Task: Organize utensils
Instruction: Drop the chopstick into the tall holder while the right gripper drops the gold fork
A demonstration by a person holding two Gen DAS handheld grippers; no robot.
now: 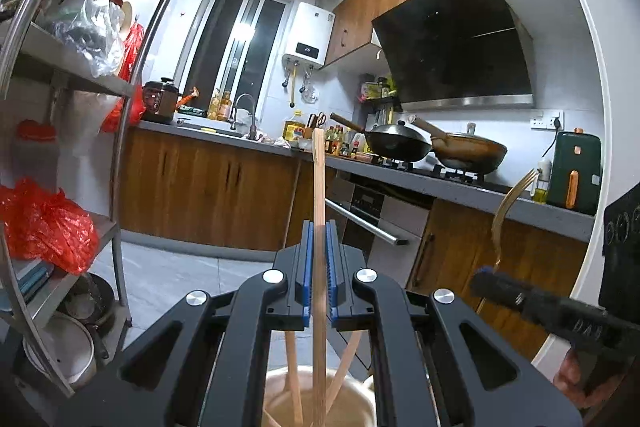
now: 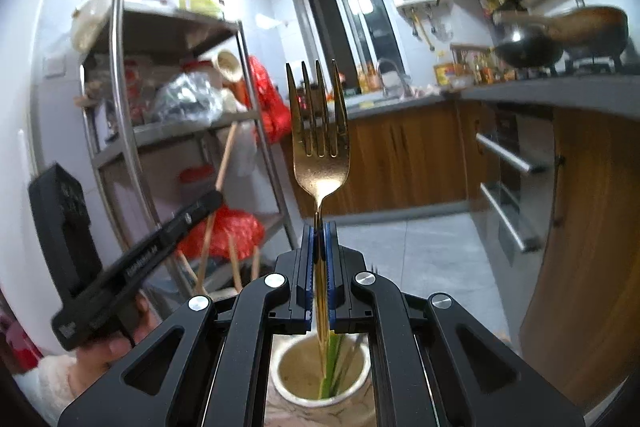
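Observation:
My left gripper (image 1: 319,227) is shut on a wooden chopstick (image 1: 319,179) that stands upright, its lower end inside a beige cup (image 1: 360,393) holding other chopsticks. My right gripper (image 2: 319,229) is shut on the handle of a gold fork (image 2: 319,131), tines up, above a white cup (image 2: 288,371) that holds a green-handled utensil. In the left wrist view the right gripper (image 1: 486,273) and the fork (image 1: 508,203) show at the right. In the right wrist view the left gripper (image 2: 216,197) with its chopstick (image 2: 225,159) shows at the left.
A steel shelf rack (image 1: 120,147) with red bags stands at the left. A grey counter (image 1: 440,183) with sink, bottles and two woks (image 1: 400,143) runs along the back and right, over wooden cabinets and an oven. Grey tiled floor (image 2: 432,251) lies between.

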